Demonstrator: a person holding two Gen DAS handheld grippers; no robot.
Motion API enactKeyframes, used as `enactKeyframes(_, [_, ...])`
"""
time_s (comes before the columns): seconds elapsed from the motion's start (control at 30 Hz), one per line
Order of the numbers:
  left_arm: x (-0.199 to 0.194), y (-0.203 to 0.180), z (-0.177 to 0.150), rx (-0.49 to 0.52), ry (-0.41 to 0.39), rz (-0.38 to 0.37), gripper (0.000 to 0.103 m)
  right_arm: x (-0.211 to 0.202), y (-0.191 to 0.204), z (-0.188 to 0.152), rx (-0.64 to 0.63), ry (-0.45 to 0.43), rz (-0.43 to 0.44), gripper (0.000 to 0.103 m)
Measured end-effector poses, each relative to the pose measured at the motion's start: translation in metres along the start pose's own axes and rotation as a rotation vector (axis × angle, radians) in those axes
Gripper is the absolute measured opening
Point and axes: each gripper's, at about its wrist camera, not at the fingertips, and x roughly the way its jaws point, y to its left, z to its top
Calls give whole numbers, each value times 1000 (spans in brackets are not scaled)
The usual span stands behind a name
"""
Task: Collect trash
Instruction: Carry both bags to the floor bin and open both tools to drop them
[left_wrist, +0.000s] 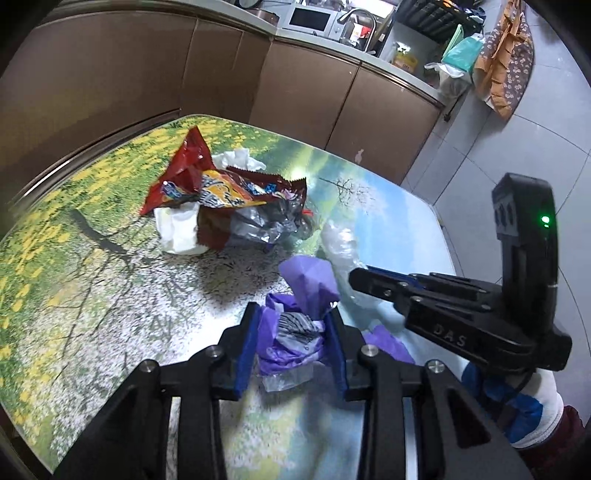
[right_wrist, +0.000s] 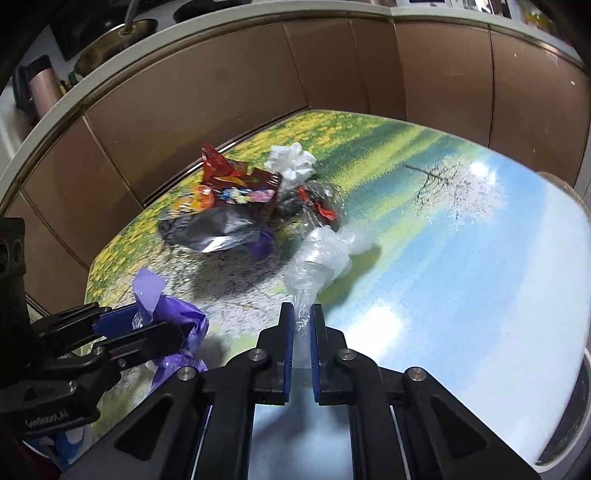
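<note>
In the left wrist view, the left gripper (left_wrist: 291, 319) sits at 6 o'clock, its blue pads (left_wrist: 245, 350) pressed in on a crumpled purple wrapper (left_wrist: 295, 332) that bulges up between them. At 3 o'clock the right gripper (left_wrist: 384, 280) reaches in sideways, jaws narrow, its tips against a clear plastic bag (left_wrist: 341, 240) lying on the table (left_wrist: 92, 240), which carries a printed meadow scene. At 11 o'clock lies a pile: one red snack packet (left_wrist: 184, 162), one orange-and-yellow packet (left_wrist: 229, 192), one grey foil bag (left_wrist: 258, 221) and two white tissues, one (left_wrist: 179, 229) in front and one (left_wrist: 240, 157) behind. Only this view shows the microwave (left_wrist: 310, 18) at 12 o'clock, the hanging bags (left_wrist: 506, 66) at 1 o'clock and the tiled floor (left_wrist: 517, 147).

In the right wrist view, the right gripper (right_wrist: 303, 321) at 6 o'clock is nearly closed on the thin tail of the clear plastic bag (right_wrist: 325, 254), whose body stretches toward 12 o'clock on the table (right_wrist: 461, 277). The left gripper (right_wrist: 155, 325) comes in at 9 o'clock, clamped on the purple wrapper (right_wrist: 177, 314). The pile sits at 11 o'clock; here only one tissue (right_wrist: 291, 162) shows, beside the red snack packet (right_wrist: 221, 166) and grey foil bag (right_wrist: 218, 229). Only this view shows a brass pan (right_wrist: 114, 37) and a copper flask (right_wrist: 44, 88) on the counter at 10 o'clock.
</note>
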Motion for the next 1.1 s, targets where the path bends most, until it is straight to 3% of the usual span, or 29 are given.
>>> enactKeyframes(0.37, [-54,-20,-5,29,-84,48,33,-78,22,-15,-20,-131,-5,7])
enactKeyframes(0.67, [-88,-67,3,117,-164,32,33,-164,14,-35,25,-289,-103,7])
enactKeyframes(0.9, [-79,-131,18,245,-166,-52,33,-222,-34,-59,135,-380,-245,7])
enactKeyframes(1.1, [-33,-205,32,402,-115,-118,33,-237,-106,-83,319,-394,-353,7])
